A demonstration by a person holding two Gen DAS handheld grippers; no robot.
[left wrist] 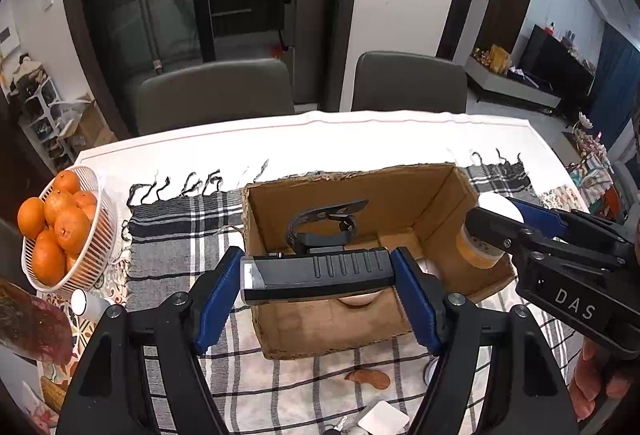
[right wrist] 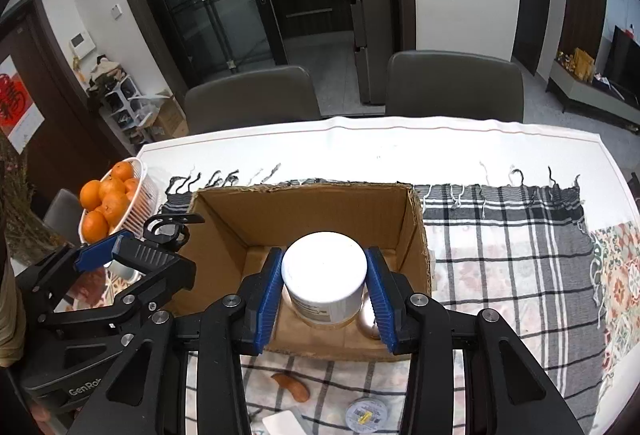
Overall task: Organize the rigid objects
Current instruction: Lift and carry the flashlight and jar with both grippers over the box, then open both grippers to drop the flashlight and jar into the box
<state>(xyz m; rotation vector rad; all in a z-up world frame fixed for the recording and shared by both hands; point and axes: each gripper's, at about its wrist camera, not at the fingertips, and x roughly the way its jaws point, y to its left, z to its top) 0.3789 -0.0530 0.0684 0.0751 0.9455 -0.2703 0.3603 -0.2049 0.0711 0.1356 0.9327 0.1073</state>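
Note:
An open cardboard box (left wrist: 360, 191) (right wrist: 304, 195) stands on the plaid cloth. My left gripper (left wrist: 318, 277) is shut on a black bike light with a clamp mount (left wrist: 316, 271), held over the box's near left part; it also shows in the right wrist view (right wrist: 156, 255). My right gripper (right wrist: 325, 279) is shut on a white-lidded jar (right wrist: 324, 271) with amber contents, held inside the box's near right; the jar shows in the left wrist view (left wrist: 486, 235). A rounded metallic object (right wrist: 368, 319) lies in the box beside the jar.
A white basket of oranges (left wrist: 60, 227) (right wrist: 112, 199) stands at the left. A small white bottle (left wrist: 90, 305) lies near it. On the cloth in front of the box lie a brown curved piece (right wrist: 292, 387), a round tin (right wrist: 366, 413) and a white card (left wrist: 384, 419). Two chairs stand behind the table.

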